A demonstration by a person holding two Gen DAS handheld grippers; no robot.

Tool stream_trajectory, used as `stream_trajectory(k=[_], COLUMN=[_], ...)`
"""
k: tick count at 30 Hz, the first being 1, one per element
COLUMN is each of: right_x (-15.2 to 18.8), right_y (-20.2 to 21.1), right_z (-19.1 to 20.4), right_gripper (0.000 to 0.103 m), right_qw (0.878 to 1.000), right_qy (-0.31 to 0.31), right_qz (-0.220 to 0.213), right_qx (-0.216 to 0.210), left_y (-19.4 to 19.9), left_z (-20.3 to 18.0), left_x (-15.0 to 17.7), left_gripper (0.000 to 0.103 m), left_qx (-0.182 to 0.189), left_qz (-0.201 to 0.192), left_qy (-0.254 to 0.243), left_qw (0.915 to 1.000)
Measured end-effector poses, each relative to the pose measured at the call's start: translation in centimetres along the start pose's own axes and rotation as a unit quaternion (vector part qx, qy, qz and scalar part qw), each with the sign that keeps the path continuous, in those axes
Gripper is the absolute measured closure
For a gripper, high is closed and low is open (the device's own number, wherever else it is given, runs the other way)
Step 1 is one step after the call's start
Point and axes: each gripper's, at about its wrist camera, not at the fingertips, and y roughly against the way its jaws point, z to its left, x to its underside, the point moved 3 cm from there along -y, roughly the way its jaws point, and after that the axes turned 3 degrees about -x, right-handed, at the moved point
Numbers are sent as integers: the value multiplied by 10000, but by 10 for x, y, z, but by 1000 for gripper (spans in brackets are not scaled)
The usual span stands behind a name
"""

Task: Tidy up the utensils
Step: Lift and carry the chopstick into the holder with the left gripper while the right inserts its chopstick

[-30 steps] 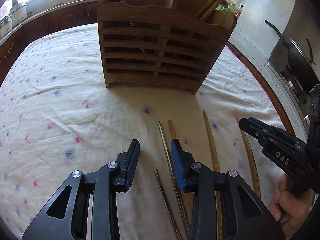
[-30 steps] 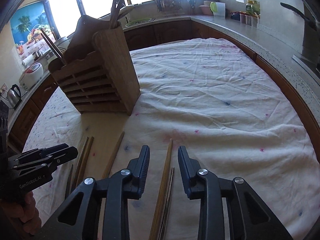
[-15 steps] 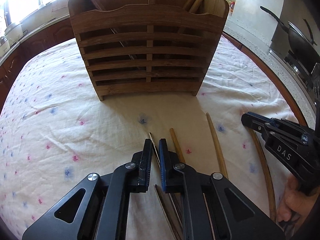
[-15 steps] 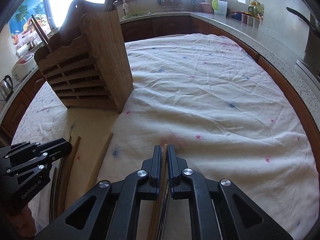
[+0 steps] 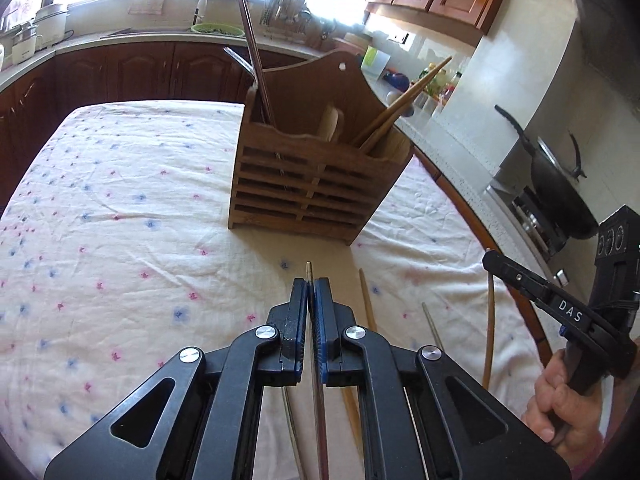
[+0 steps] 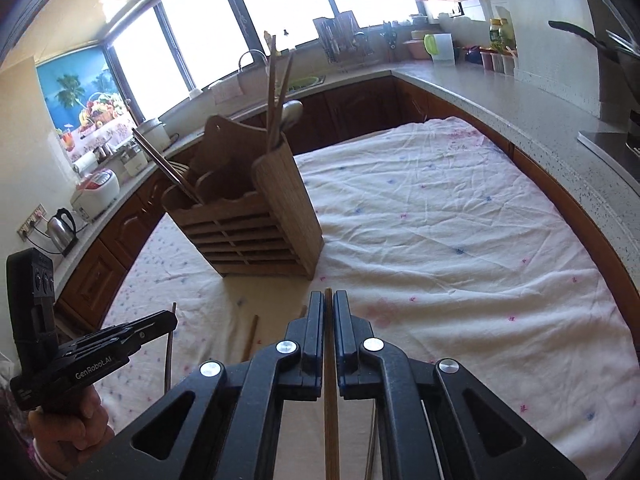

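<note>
A slim metal chopstick was pinched between the closed fingers of the left gripper, its tip poking out past the fingertips and raised above the cloth. A wooden chopstick was clamped the same way in the right gripper, its shaft running back under the tool. Ahead of both stood the slatted wooden utensil holder on the flower-dotted white tablecloth. Metal chopsticks leaned in its left compartment and wooden chopsticks in its right one. Several loose chopsticks lay on the cloth between the holder and the grippers, one long bamboo one off to the right. Behind the table ran a stone counter with a black wok on the stove.
</note>
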Motion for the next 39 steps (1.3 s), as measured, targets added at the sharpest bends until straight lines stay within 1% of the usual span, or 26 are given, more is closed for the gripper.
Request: stream_trajectory(k=[5, 12, 17, 24, 34, 39], right_x=[-7, -15, -23, -29, -33, -39], right_y=[27, 56, 73, 84, 87, 90], right_z=[16, 36, 45, 51, 53, 54], right_gripper=[99, 99, 99, 99, 99, 99], right_qw=[9994, 9976, 9959, 9941, 9931, 9920], right_qy=[56, 249, 310, 375, 403, 416], right_qz=[-249, -555, -772, -946, -1024, -1108], right_qx=[-222, -321, -359, -387, -415, -439], left_y=[38, 80, 101, 114, 122, 127], left_z=[3, 6, 6, 9, 11, 10], left_x=[-6, -13, -17, -21, -24, -32], left_gripper=[99, 100, 99, 99, 99, 100], left_qx=[188, 358, 402, 396, 354, 332], left_qz=[-317, -731, -951, -1131, -1275, -1406], left_qy=[111, 187, 175, 190, 196, 183], left_qw=[9993, 9965, 9945, 9926, 9910, 9893])
